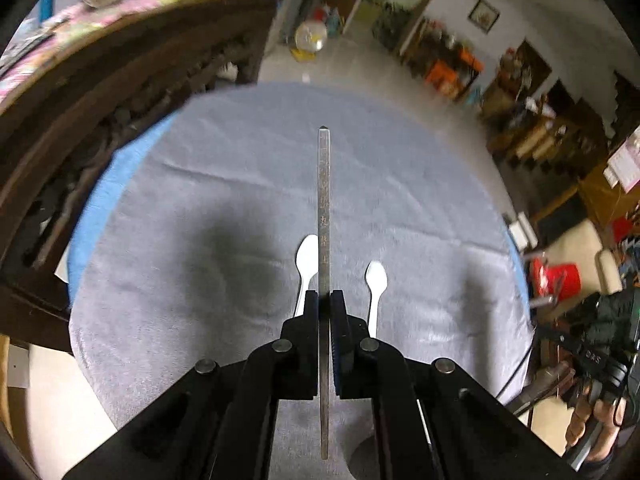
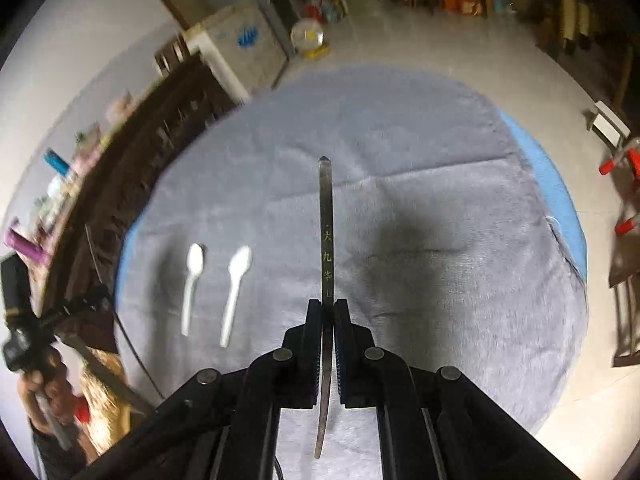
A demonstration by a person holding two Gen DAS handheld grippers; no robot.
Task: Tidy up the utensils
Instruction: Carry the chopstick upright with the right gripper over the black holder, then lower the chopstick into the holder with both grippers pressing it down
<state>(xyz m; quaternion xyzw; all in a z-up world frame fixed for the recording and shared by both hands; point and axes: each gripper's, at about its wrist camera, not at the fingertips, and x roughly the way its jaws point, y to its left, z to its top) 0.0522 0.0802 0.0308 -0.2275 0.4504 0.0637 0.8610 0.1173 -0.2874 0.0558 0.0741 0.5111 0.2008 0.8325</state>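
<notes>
Chopsticks are held, one in each gripper. The left gripper (image 1: 325, 300) is closed on a chopstick (image 1: 324, 200), and the right gripper (image 2: 327, 308) is closed on another one (image 2: 326, 220). Both are gripped near the middle, above the grey cloth (image 1: 200, 160). Two white spoons (image 2: 236, 280) lie flat on the cloth, left of the right chopstick. The chopsticks are judged thin, stiff, light and smooth, so slipping or turning in the pads is possible.

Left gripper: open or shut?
Shut. The left gripper has its pads clamped on a dark metal chopstick, held above the grey cloth.
</notes>
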